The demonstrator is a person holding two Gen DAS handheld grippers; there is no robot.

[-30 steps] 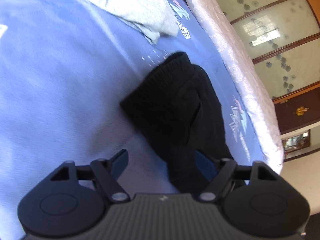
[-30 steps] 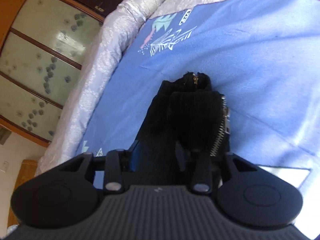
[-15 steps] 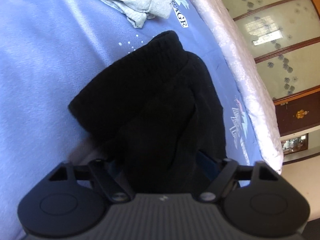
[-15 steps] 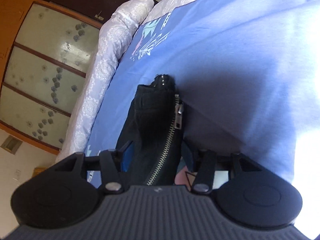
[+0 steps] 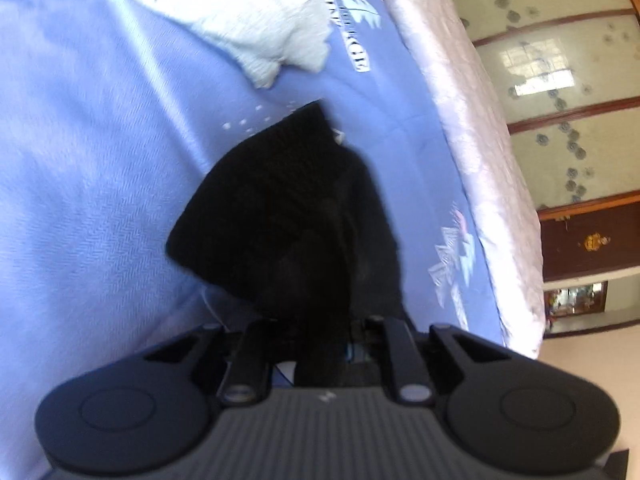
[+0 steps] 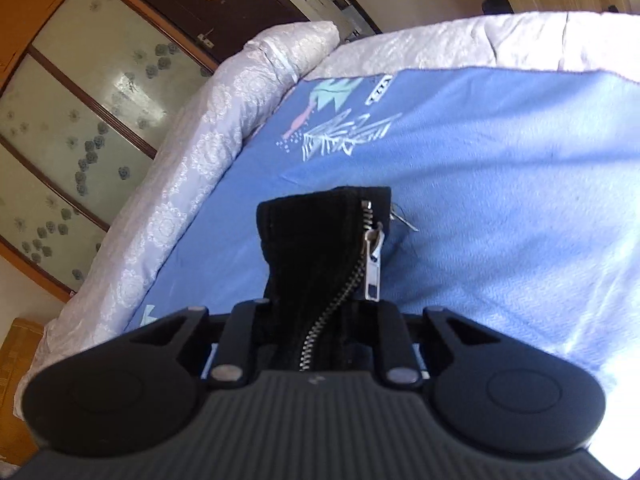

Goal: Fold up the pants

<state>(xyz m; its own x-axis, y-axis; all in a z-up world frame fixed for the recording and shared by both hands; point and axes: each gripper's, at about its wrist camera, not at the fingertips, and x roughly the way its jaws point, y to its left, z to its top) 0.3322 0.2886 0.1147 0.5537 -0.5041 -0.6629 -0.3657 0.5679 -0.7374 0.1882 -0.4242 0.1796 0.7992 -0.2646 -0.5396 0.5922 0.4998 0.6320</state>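
The black pants (image 5: pixel 288 216) hang from my left gripper (image 5: pixel 320 344), which is shut on the fabric; a ribbed cuff end points away over the blue bed sheet (image 5: pixel 100 160). In the right wrist view my right gripper (image 6: pixel 316 340) is shut on another part of the black pants (image 6: pixel 312 248), where a silver zipper (image 6: pixel 372 256) runs down into the jaws. Both ends are lifted above the sheet. The fingertips of both grippers are hidden by cloth.
A pale grey garment (image 5: pixel 248 28) lies crumpled on the sheet beyond the pants. The white quilted mattress edge (image 5: pixel 480 152) runs along the right, with patterned glass wardrobe doors (image 5: pixel 560 80) behind. The mattress edge (image 6: pixel 192 184) and doors also show in the right wrist view.
My left gripper has closed on the pants and lifted them off the sheet. My right gripper has closed further on the zipper end and raised it.
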